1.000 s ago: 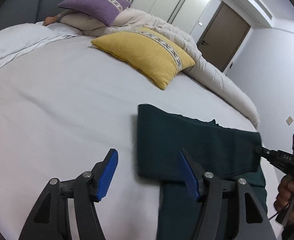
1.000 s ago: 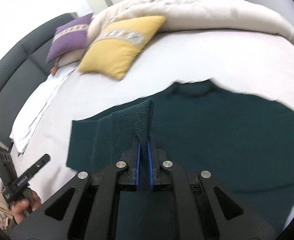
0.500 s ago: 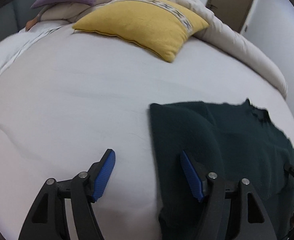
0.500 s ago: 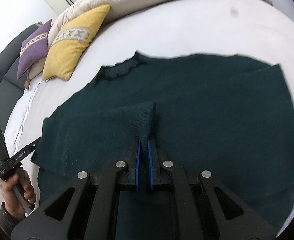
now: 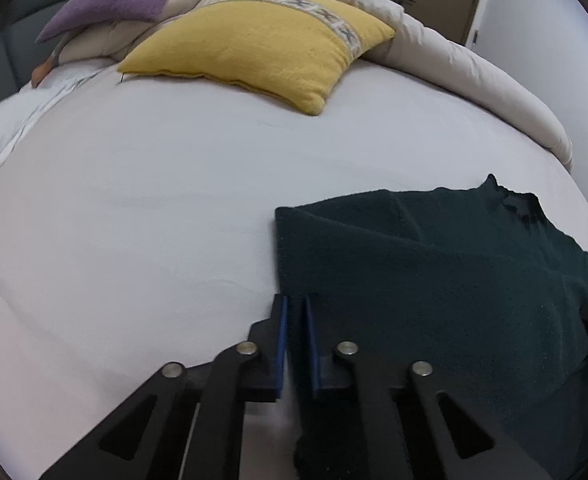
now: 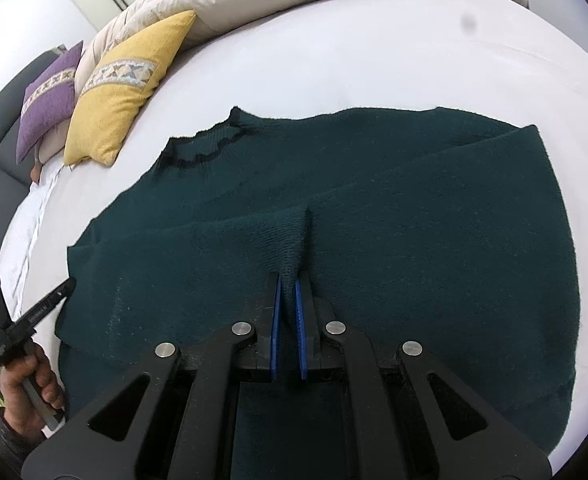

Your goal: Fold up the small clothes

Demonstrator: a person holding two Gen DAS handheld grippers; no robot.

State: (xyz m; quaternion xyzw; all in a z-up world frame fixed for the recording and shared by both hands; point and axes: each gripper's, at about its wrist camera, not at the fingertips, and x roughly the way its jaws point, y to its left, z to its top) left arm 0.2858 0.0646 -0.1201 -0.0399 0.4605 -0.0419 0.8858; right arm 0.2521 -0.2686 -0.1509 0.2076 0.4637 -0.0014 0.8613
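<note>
Both grippers are now clamping: our left gripper (image 5: 294, 316), wide before, is pinching the sweater (image 6: 414, 220) edge; right gripper (image 6: 288, 292) is holding its sleeve fold.

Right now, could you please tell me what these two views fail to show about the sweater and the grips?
- Sweater hem: cut off by the bottom edge in both views.
- Left gripper: whether it pinches cloth, hidden between its fingers.
- Underside layers: covered by the folded sleeve held in the right gripper.
</note>
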